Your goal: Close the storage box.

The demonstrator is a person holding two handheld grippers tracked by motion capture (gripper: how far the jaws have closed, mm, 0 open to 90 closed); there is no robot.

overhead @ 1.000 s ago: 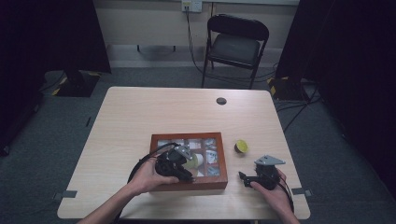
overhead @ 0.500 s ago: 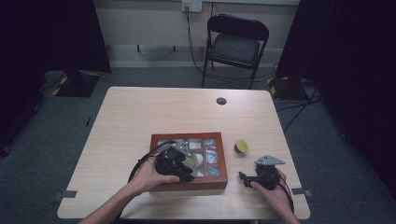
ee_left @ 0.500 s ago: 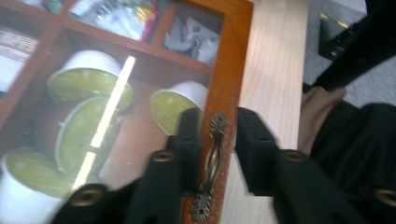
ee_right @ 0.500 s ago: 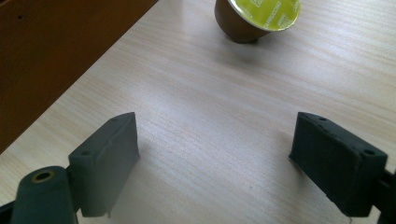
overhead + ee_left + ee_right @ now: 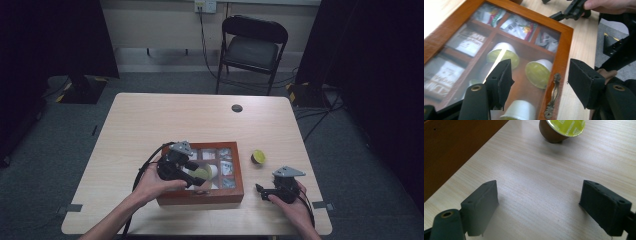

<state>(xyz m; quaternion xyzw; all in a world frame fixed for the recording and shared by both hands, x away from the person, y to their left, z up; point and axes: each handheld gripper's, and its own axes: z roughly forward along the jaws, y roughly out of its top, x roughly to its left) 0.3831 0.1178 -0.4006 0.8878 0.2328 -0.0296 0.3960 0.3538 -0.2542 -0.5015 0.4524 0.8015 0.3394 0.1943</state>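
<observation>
A wooden box (image 5: 200, 198) with a glass lid (image 5: 560, 50) lies at the table's near middle. It holds tea bags and several capsules with yellow-green foil (image 5: 537, 72). A brass handle (image 5: 552, 96) sits on the lid's front edge. My left gripper (image 5: 199, 179) hovers over the lid. Its jaws have just been opening and stand wide apart with nothing gripped between them (image 5: 540, 72). A loose brown capsule (image 5: 258, 157) with a yellow-green top (image 5: 561, 128) lies on the table right of the box. My right gripper (image 5: 260, 190) rests near the front edge, open and empty (image 5: 539, 195).
The box's side wall (image 5: 454, 147) stands just left of the right gripper. A small black disc (image 5: 237, 108) lies at the table's far side. A folding chair (image 5: 252, 50) stands behind the table. Cables trail from both grippers.
The left gripper has drawn slightly back and up over the box, and its jaws have opened. The right gripper and the loose capsule have not moved.
</observation>
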